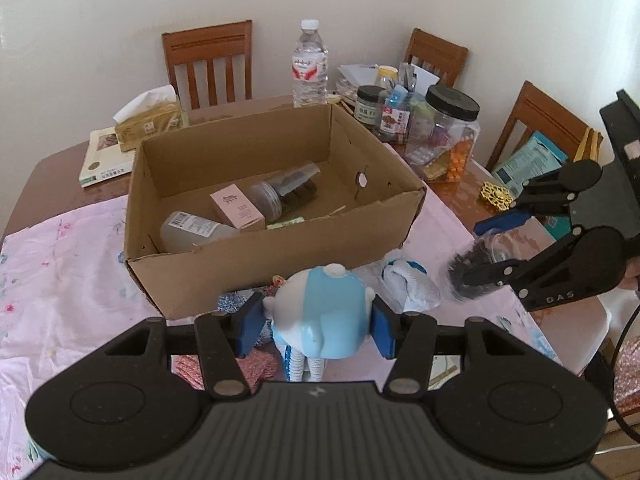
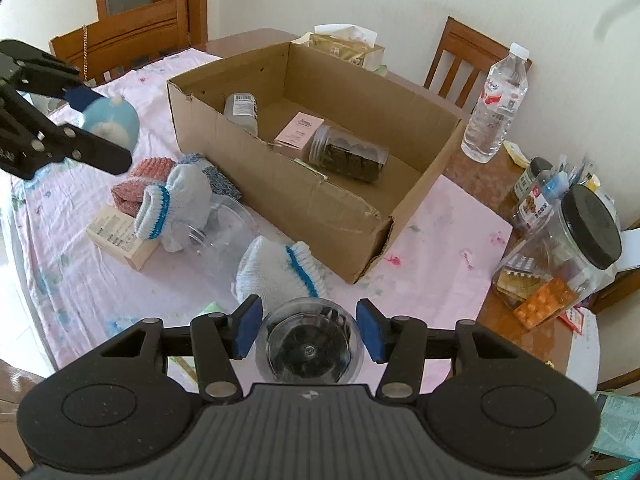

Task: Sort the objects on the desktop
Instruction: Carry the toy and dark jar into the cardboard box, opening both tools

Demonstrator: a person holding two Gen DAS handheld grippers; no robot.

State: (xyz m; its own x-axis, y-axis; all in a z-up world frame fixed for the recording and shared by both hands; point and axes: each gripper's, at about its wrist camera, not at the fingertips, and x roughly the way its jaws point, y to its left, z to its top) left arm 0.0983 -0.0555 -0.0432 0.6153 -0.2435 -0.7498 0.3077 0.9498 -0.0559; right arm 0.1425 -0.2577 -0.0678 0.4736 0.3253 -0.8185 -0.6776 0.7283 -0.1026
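Observation:
My left gripper is shut on a blue and white toy figure, its blue pads pressing both sides. The right wrist view shows that toy held up above the pink cloth at the far left. Between the pads of my right gripper sits a clear plastic jar with dark contents, and the gripper is shut on it. The open cardboard box lies just beyond the toy. It holds a frosted bottle, a pink carton and a jar of dark pieces.
Two white gloves with blue cuffs, a pink knitted cloth, a cream carton and a clear lid lie before the box. A water bottle, tissue box, black-lidded jars and chairs stand behind.

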